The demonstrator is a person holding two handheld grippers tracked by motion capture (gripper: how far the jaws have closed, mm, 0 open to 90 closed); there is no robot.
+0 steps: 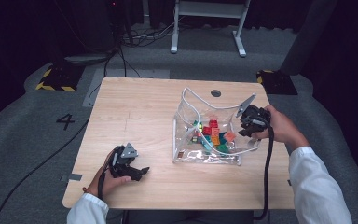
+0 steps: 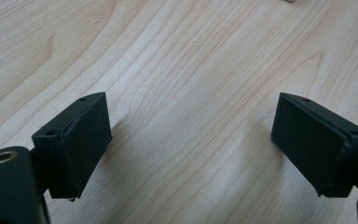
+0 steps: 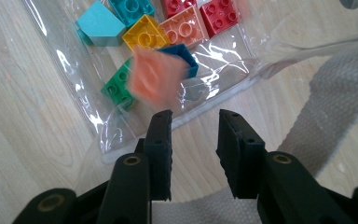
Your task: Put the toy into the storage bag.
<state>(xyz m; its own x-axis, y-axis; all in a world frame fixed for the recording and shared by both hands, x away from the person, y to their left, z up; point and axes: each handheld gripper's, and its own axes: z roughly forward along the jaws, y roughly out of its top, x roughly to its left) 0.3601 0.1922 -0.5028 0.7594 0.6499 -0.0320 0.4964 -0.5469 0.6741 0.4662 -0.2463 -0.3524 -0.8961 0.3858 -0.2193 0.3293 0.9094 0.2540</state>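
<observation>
High view: the only readable writing is a white "4" (image 1: 66,121) on the grey floor left of the table (image 1: 135,107); we read no brand or label on the bag or the bricks.

The clear plastic bag (image 1: 205,157) stands on the right half of the table with its top open. Its walls are transparent and creased, and a white strap (image 1: 193,105) runs along the rim. It holds a loose pile of toy bricks (image 1: 212,133) in red, orange, teal, green and yellow.

In the right gripper view we see the bag's (image 3: 98,130) near corner flat on the wood and the woven strap (image 3: 340,93) at right. Through the plastic we identify a plain teal brick (image 3: 100,25), a yellow brick (image 3: 144,35), a peach brick (image 3: 186,29), a red brick (image 3: 221,16), a blue brick (image 3: 186,58) and a green brick (image 3: 116,88). A salmon brick (image 3: 156,77) appears blurred just beyond the jaws; we cannot tell whether it touches the others.

The right gripper (image 1: 244,131) is at the bag's right edge. Its (image 3: 193,140) jaws are drawn close together with a narrow gap and pinch nothing.

The left gripper (image 1: 142,171) rests near the table's near-left corner, well apart from the bag. Its (image 2: 191,140) jaws are spread wide over bare wood.
</observation>
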